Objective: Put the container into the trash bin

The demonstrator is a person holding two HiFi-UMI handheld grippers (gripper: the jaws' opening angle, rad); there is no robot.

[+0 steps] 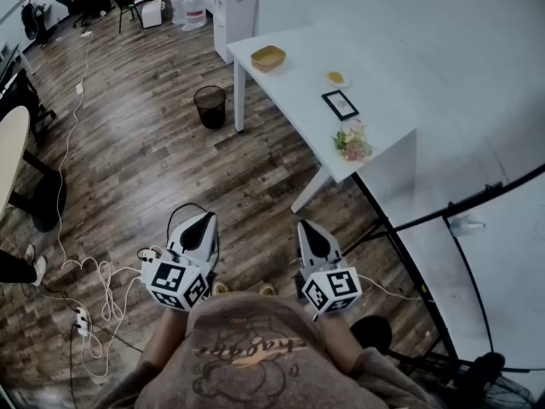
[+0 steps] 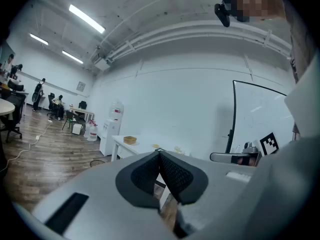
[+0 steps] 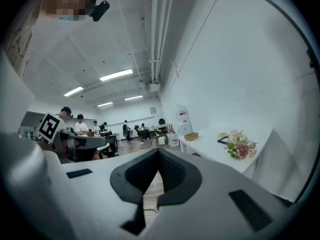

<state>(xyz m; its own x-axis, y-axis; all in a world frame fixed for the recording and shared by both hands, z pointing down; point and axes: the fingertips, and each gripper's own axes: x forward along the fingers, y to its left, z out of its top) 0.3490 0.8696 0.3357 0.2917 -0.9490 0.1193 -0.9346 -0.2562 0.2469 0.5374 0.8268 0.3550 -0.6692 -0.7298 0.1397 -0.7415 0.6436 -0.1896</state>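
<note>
A shallow tan container (image 1: 268, 58) sits at the far end of the white table (image 1: 289, 88); it also shows small in the left gripper view, container (image 2: 130, 140), and in the right gripper view, container (image 3: 191, 136). The black mesh trash bin (image 1: 209, 106) stands on the wood floor just left of the table, and the bin's rim (image 2: 97, 162) peeks past the left gripper's body. My left gripper (image 1: 203, 221) and right gripper (image 1: 306, 227) hover side by side close to my body, far from the table. The left gripper (image 2: 159, 153) and right gripper (image 3: 159, 151) are both shut and empty.
On the table lie a small dish (image 1: 337, 78), a picture frame (image 1: 340, 105) and a bunch of flowers (image 1: 352, 141). White cables (image 1: 94, 271) trail over the floor at left. A black stand (image 1: 443, 216) crosses at right. A water dispenser (image 1: 234, 7) stands behind the table. People sit at desks far back.
</note>
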